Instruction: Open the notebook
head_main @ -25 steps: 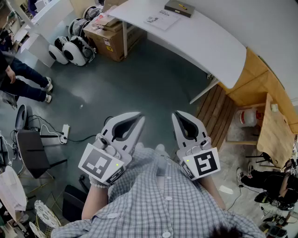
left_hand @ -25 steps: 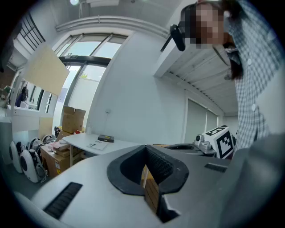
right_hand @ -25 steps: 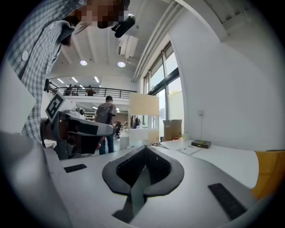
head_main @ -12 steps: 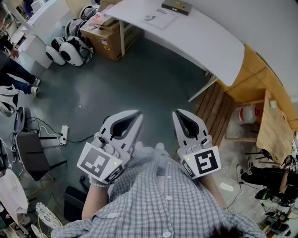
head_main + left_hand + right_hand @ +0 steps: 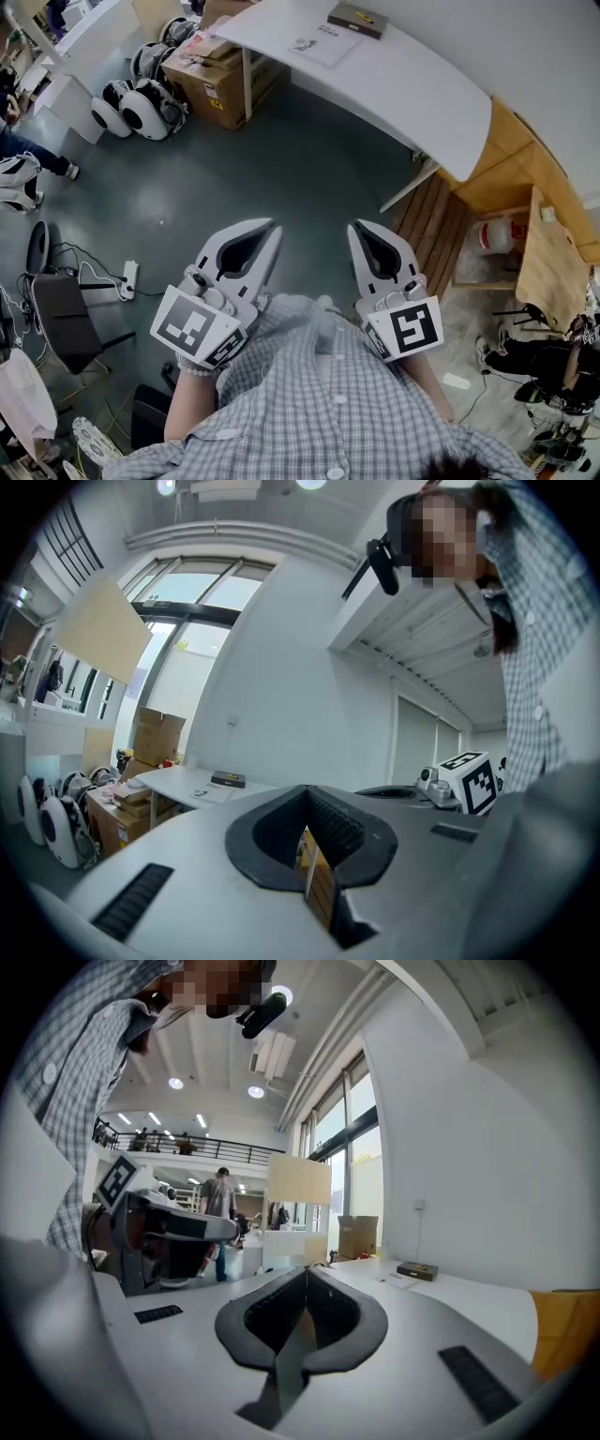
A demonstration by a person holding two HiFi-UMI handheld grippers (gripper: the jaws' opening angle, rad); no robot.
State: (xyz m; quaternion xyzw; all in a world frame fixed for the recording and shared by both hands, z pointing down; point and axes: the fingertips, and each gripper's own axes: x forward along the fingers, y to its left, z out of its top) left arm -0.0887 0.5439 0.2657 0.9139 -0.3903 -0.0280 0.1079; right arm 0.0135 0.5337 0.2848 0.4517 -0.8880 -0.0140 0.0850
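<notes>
We hold our left claw (image 5: pixel 269 227) and right claw (image 5: pixel 360 228) closed, empty, well apart from the notebook (image 5: pixel 356 17) on the surface (image 5: pixel 422 89).

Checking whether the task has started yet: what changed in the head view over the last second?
The left gripper slid slightly toward the left of the head view. The bystander at the left edge walked mostly out of frame. Nothing was gripped or released. Unchanged: both grippers shut and empty, the right gripper in place, the notebook closed on the white table, well away from both.
</notes>
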